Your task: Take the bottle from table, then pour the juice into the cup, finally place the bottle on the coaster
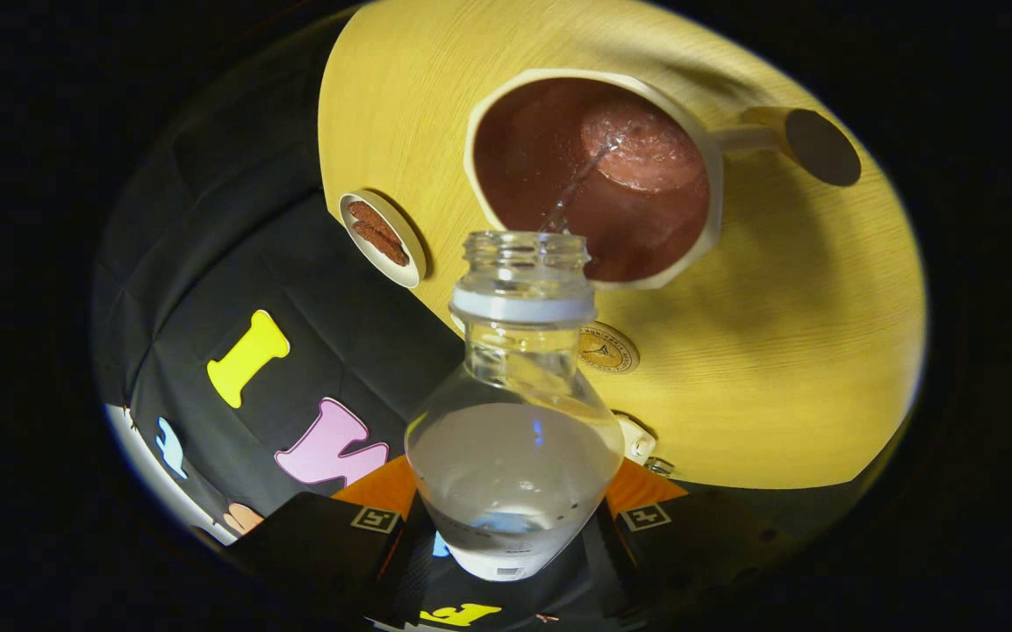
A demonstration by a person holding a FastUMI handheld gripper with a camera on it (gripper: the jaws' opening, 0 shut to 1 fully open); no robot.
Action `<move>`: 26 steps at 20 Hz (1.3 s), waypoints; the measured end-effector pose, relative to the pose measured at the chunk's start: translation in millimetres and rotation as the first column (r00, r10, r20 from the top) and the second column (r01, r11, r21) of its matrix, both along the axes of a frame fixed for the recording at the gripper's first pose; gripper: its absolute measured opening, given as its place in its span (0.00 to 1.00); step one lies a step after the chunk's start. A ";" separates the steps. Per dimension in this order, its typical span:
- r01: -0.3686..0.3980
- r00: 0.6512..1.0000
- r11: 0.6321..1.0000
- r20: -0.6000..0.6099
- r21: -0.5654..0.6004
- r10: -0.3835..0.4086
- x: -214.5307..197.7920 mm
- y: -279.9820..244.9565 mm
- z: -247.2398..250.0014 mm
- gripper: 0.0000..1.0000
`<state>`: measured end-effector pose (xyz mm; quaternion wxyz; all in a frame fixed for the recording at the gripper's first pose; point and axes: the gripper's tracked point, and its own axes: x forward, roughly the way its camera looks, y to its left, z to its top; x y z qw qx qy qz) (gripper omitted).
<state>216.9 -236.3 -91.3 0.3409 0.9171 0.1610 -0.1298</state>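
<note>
The jaws (514, 527) are clamped on the body of the clear bottle (514, 439), 1 on each side. The bottle's long axis runs straight ahead from the jaws, tipped so its open mouth points at the cup (681, 263) just beyond. A thin stream runs from the mouth into the cup, so pouring is underway. The round coaster (608, 348) lies on the yellow table (778, 369) just beside the bottle's neck, nearer than the cup. A small dish (383, 239) sits off to the other side.
</note>
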 end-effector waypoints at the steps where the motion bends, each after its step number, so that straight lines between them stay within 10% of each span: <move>1: 0.003 1.000 1.000 0.001 0.010 -0.003 0.6 0.0 1.8 0.75; 26: 0.059 0.998 0.986 0.006 0.153 -0.061 4.0 -16.7 6.0 0.75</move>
